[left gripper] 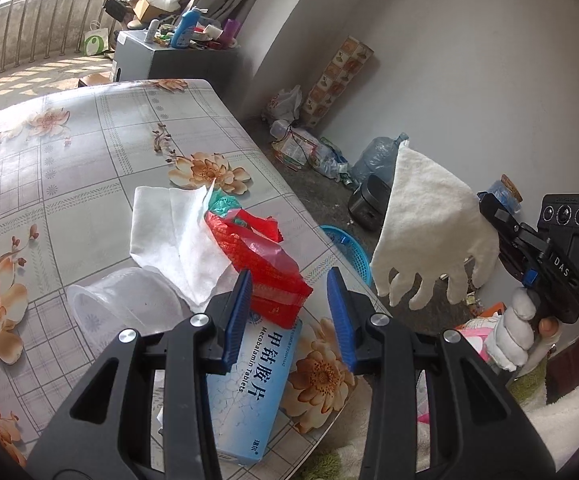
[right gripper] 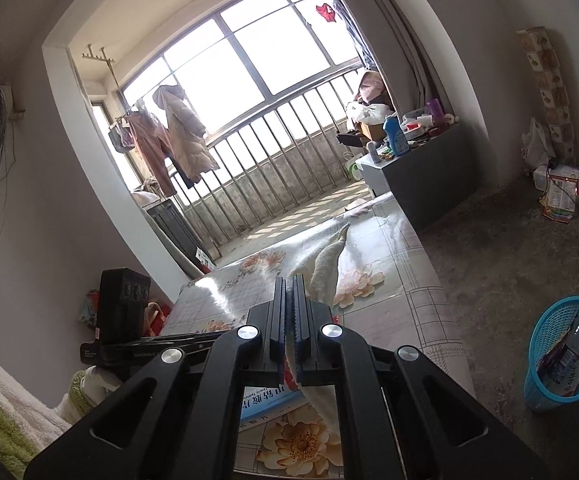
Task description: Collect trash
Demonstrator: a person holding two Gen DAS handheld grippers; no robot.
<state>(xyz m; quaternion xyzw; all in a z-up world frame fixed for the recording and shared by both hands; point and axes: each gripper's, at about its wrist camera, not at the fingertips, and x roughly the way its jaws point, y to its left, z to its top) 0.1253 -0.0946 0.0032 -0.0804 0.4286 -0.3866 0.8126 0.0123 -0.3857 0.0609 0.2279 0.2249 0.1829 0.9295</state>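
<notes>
My left gripper (left gripper: 289, 280) stands open low over the floral table (left gripper: 89, 140), with nothing pressed between its blue pads. Under and ahead of it lie a blue-white tablet box (left gripper: 249, 392), a red mesh bag (left gripper: 265, 264), a white tissue (left gripper: 177, 236) and a clear plastic cup (left gripper: 125, 304) on its side. My right gripper (left gripper: 489, 206), held off the table's right edge, is shut on a white glove (left gripper: 429, 232) that hangs fingers down. In the right wrist view the shut right gripper (right gripper: 289, 280) clamps the glove (right gripper: 325, 268), with the tablet box (right gripper: 265, 404) below.
A blue plastic basket (right gripper: 565, 348) holding wrappers and a bottle stands on the floor right of the table; it also shows past the table edge as the basket (left gripper: 353, 248). Bottles and bags litter the floor by the wall (left gripper: 309, 148). A grey cabinet (left gripper: 177, 56) with clutter stands beyond the table.
</notes>
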